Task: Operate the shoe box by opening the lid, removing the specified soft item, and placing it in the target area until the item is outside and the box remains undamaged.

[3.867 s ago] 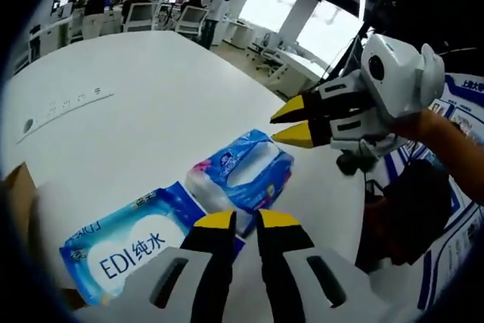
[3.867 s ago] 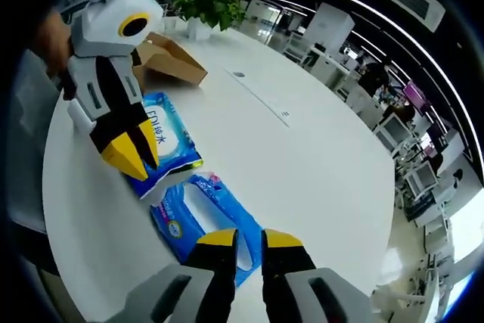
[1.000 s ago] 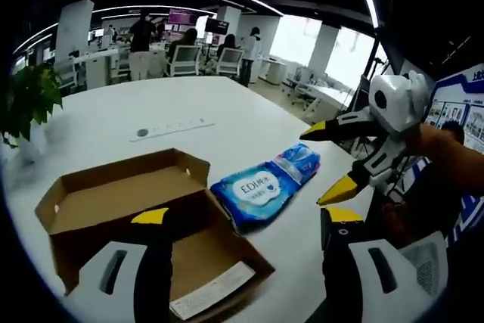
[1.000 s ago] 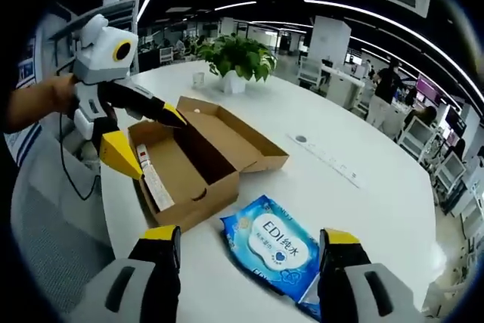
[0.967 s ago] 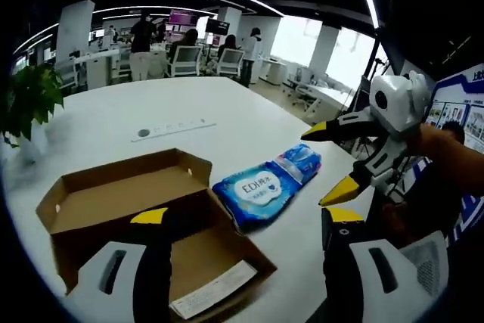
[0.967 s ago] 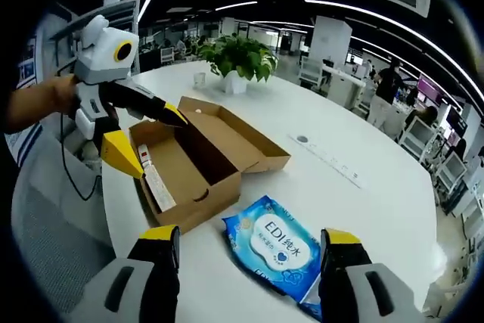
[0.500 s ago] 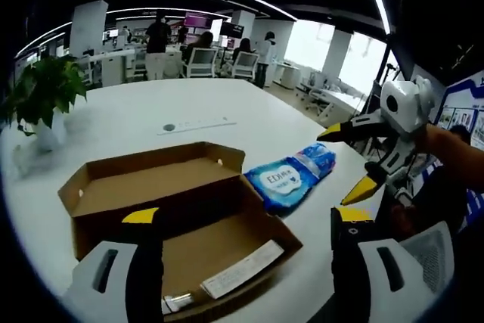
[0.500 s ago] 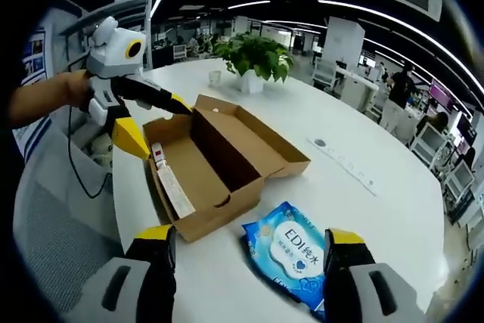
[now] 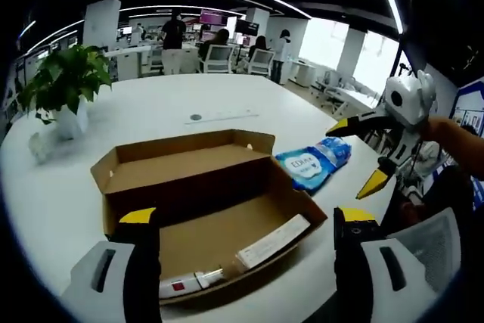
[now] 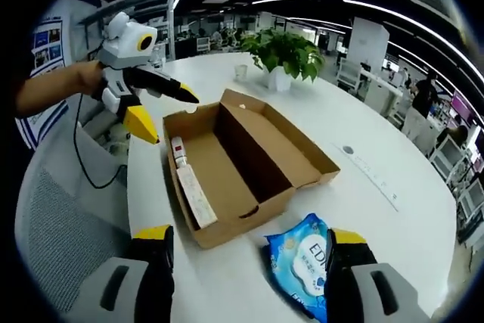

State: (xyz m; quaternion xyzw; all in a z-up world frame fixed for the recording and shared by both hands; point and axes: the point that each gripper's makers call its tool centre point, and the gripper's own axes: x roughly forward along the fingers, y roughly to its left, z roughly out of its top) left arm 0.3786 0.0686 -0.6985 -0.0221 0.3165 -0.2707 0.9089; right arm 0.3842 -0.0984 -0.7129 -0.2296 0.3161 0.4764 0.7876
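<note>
An open cardboard shoe box (image 9: 189, 194) lies on the white table, its lid folded back flat. On its floor rest a long white paper strip (image 9: 272, 240) and a small white item with a red mark (image 9: 181, 287). A blue EDI wipes pack (image 9: 308, 166) lies outside the box, with a second blue pack (image 9: 337, 150) just beyond it. My left gripper (image 9: 246, 217) is open wide in front of the box. My right gripper (image 10: 249, 234) is open too, near the box (image 10: 249, 149) and the wipes pack (image 10: 302, 259). Neither holds anything. The left gripper (image 10: 168, 116) hovers by the box's far end.
A potted plant (image 9: 64, 81) stands on the table behind the box, with a flat socket strip (image 9: 219, 116) mid-table. A grey mesh chair (image 10: 60, 209) sits off the table edge. People and desks fill the office beyond. The right gripper (image 9: 355, 156) hangs at the table's edge.
Both grippers, shut beside the two wipes packs earlier, are now open wide and drawn back. Both views have swung from the packs onto the open box.
</note>
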